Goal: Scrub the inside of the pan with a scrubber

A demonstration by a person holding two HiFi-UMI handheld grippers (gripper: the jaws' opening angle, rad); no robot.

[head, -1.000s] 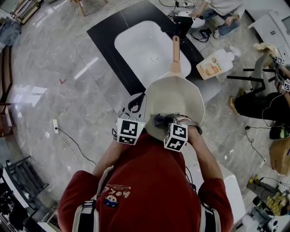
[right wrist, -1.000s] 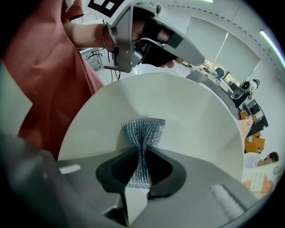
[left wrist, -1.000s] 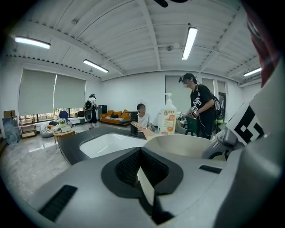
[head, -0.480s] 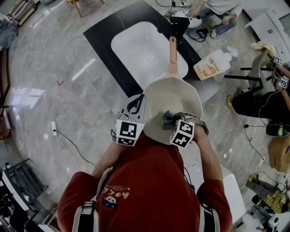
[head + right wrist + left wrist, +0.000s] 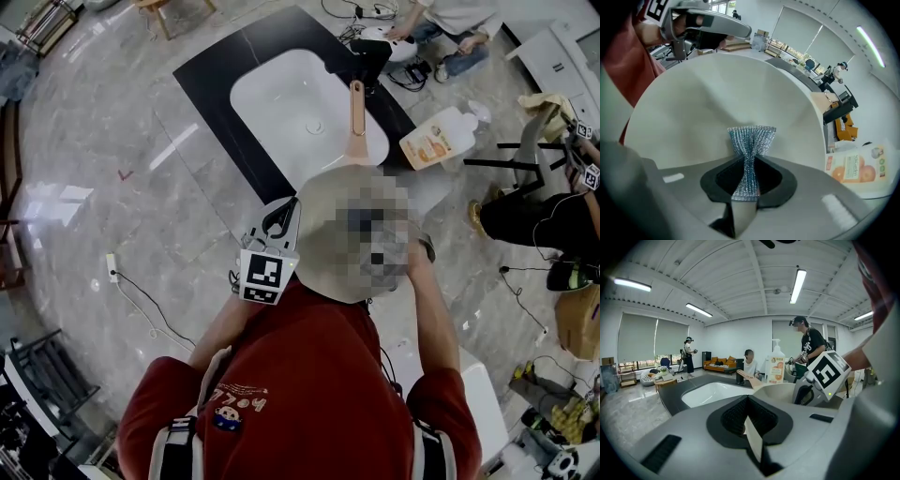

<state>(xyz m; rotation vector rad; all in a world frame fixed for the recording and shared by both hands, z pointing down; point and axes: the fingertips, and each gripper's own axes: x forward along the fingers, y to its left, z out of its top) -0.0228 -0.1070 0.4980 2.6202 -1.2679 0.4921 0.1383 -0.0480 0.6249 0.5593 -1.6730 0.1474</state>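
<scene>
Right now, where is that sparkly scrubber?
In the right gripper view, the scrubber is pinched in the right gripper on the person's right side, with its fanned end held inside the cream pan.

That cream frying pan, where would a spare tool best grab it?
By its long pinkish handle, coming from the far side over the white sink. The handle juts straight out, slim and bare, while the cream frying pan's near rim is pinched by the left tool and the right tool holds a silvery scrubber inside.
</scene>
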